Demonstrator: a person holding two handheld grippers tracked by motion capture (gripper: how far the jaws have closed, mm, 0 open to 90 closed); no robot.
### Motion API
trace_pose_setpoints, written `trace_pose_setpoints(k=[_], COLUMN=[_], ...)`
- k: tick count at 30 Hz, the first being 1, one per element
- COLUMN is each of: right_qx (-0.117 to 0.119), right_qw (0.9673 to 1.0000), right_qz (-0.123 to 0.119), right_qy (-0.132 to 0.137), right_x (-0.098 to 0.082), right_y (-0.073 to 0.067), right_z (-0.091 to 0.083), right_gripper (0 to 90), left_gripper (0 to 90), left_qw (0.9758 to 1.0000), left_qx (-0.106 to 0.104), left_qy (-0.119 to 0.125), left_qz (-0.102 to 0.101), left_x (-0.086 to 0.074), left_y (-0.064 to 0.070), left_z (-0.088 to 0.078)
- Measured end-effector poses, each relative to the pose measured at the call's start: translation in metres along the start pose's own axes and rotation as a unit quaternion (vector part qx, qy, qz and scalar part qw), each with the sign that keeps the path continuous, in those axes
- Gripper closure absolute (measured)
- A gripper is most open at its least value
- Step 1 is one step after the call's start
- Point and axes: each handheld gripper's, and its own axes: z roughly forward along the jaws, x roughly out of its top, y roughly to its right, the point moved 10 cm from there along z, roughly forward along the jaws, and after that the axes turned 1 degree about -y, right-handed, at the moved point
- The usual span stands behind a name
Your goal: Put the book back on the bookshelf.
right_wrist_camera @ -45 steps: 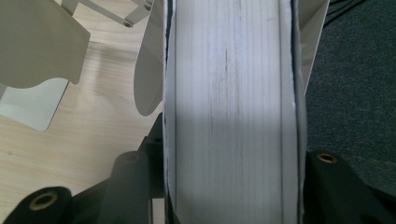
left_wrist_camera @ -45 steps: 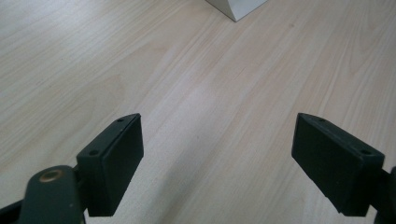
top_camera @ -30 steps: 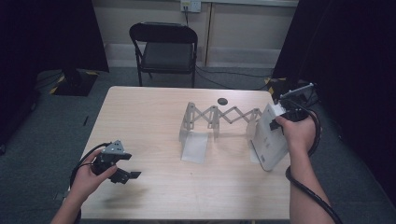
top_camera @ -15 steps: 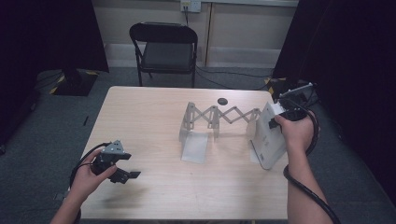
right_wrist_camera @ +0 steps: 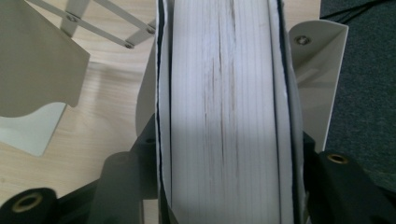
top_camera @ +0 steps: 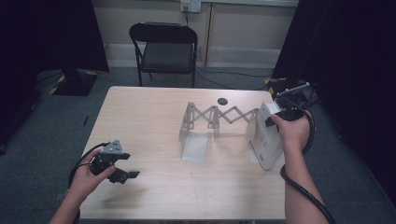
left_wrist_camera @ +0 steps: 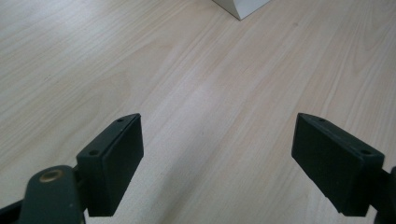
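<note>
A thick white book (top_camera: 266, 140) stands on edge at the right end of a pale folding rack (top_camera: 219, 116) on the wooden table (top_camera: 149, 121). My right gripper (top_camera: 270, 122) comes down over the book's top. In the right gripper view the book's page block (right_wrist_camera: 224, 93) sits between the jaws of my right gripper (right_wrist_camera: 229, 177). Those jaws have just been opening, and the pads now lie alongside the covers without squeezing them. My left gripper (top_camera: 126, 176) hovers low at the table's front left. Its jaws (left_wrist_camera: 217, 163) stand wide apart over bare wood.
A rack panel (right_wrist_camera: 42, 60) stands left of the book and the end panel (right_wrist_camera: 322, 60) right of it. A small black disc (top_camera: 222, 101) lies behind the rack. A folding chair (top_camera: 166, 46) stands beyond the table. Dark curtains hang on both sides.
None of the objects has shifted and both hands stay where they were. The book still stands at the rack's right end under the right hand.
</note>
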Motion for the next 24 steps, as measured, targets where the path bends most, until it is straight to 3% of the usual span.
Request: trace_pose_setpoints(k=[1,9,24], right_qx=[0.009,0.008,0.015], right_qw=[0.9999,1.0,0.9999], right_qz=[0.006,-0.004,-0.003], right_qy=[0.005,-0.004,-0.007], right_x=[0.001,-0.009,-0.028], right_y=[-0.002,-0.004,0.004], right_z=[-0.002,-0.004,-0.013], right_gripper=[42.7,36.3,38.3], left_gripper=[16.6,16.6,16.6], left_qw=[1.0,1.0,1.0], left_qx=[0.0,0.0,0.0], left_qy=[0.001,0.003,-0.003], left_qz=[0.0,0.004,0.009], left_x=[0.0,0.002,0.003], left_y=[0.0,0.002,0.006], left_z=[0.0,-0.001,0.003])
